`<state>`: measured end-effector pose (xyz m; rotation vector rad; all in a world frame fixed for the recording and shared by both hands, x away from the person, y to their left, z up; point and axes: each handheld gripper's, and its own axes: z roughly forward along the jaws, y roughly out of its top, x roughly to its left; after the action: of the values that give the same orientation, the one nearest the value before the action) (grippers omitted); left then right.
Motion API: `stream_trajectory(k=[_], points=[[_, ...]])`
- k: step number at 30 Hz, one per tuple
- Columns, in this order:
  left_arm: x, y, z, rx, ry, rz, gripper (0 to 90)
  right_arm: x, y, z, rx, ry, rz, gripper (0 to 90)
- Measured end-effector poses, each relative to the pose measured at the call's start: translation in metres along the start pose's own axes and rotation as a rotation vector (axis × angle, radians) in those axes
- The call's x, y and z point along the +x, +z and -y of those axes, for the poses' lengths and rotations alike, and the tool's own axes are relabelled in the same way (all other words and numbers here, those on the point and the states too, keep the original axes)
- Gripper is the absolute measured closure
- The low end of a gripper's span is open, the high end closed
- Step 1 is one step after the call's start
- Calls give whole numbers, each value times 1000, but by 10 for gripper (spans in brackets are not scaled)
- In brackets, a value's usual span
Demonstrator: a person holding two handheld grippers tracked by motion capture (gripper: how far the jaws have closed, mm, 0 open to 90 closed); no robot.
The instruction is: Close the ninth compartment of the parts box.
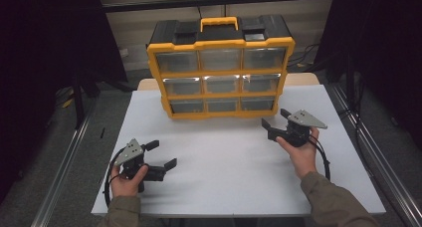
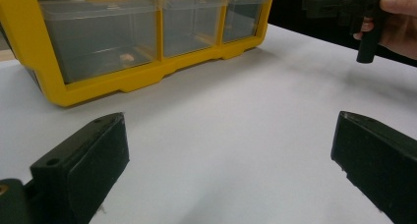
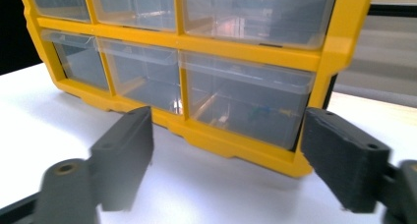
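Note:
A yellow and black drawer cabinet (image 1: 221, 72) with clear plastic drawers stands upright at the back of the white table (image 1: 224, 182). My left gripper (image 1: 162, 154) rests low at the front left, open, with nothing between its jaws. My right gripper (image 1: 274, 118) is held just off the cabinet's lower right corner, open and empty. In the right gripper view, the right gripper (image 3: 227, 116) faces the lower right drawer (image 3: 246, 101), which is shut and holds a few small bits. In the left gripper view, the left gripper (image 2: 228, 121) points across bare table toward the cabinet (image 2: 123, 81).
The right hand and its gripper (image 2: 344, 3) show far off in the left gripper view. Metal rails (image 1: 64, 162) run along both sides of the table. A dark floor and a wall lie behind the cabinet.

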<state>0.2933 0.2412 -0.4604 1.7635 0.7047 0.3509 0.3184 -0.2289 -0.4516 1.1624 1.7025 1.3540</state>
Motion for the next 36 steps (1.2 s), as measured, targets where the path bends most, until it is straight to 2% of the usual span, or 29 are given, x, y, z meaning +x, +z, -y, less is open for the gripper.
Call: stream_trajectory(k=[13,16,17,19,20,23,36], points=[[0,-2,0,-1,8,-9,8,0,-22,7,-3,6,-29,72],[0,-3,-1,-7,0,-5,8,-2,-27,9,5,12,-29,55],[2,-3,-1,-5,7,23,8,-2,-28,9,0,8,-30,53],[1,-3,-1,-11,1,22,8,-2,-32,10,1,9,-28,48],[-1,-3,-1,-9,-3,-4,8,-2,-34,11,1,13,-33,45],[-1,-3,-1,-8,2,-3,8,-3,-39,12,2,-2,-31,45],[-2,-3,-1,1,12,-9,8,-11,-59,21,10,7,-30,25]])
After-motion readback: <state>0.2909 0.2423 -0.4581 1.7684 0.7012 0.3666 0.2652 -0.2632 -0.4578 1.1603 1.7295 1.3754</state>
